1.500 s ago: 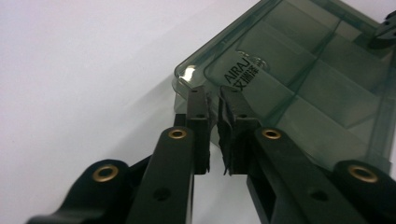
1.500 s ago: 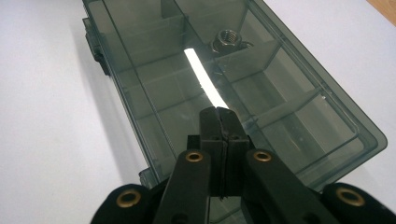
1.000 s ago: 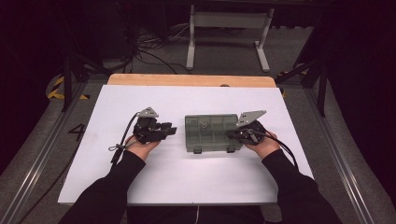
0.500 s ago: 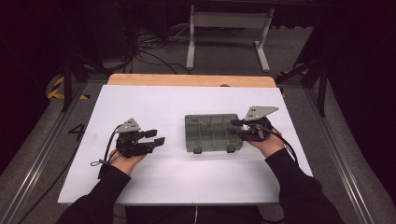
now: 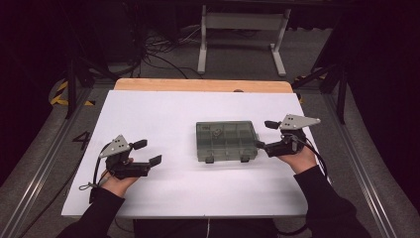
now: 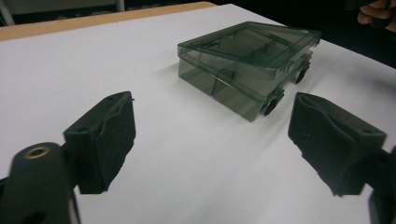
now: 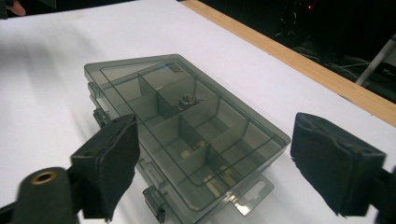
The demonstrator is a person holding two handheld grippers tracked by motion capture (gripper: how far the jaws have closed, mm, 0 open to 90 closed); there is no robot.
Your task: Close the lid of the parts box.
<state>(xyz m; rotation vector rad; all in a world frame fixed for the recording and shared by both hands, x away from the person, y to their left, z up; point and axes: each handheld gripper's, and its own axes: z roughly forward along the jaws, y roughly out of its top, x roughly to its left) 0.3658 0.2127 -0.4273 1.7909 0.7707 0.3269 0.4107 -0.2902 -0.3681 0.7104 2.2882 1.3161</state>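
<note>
Your left gripper (image 5: 143, 152) sits at the lower left of the high view, held in your left hand (image 5: 115, 181) over the white table sheet (image 5: 158, 114). Its jaws stand wide apart with nothing between them. In the left gripper view the same gripper (image 6: 210, 140) shows bare white sheet between its two black pads (image 6: 107, 135), and the box lies well beyond them, in the upper middle of that frame.

The smoky translucent compartment box (image 5: 226, 141) rests on the sheet just right of centre in the high view, its two dark latches (image 5: 210, 159) facing the lower edge. Its lid is not flat: in the left gripper view it (image 6: 247, 44) sits slightly raised at one side.

Your right gripper (image 5: 262, 135) is at the box's right end, held in your right hand (image 5: 298, 157), jaws apart and clamping nothing. In the right gripper view the box (image 7: 187, 135) lies between and just beyond the open pads (image 7: 112, 163), with a small metal nut-like part (image 7: 187, 99) in one compartment.
</note>
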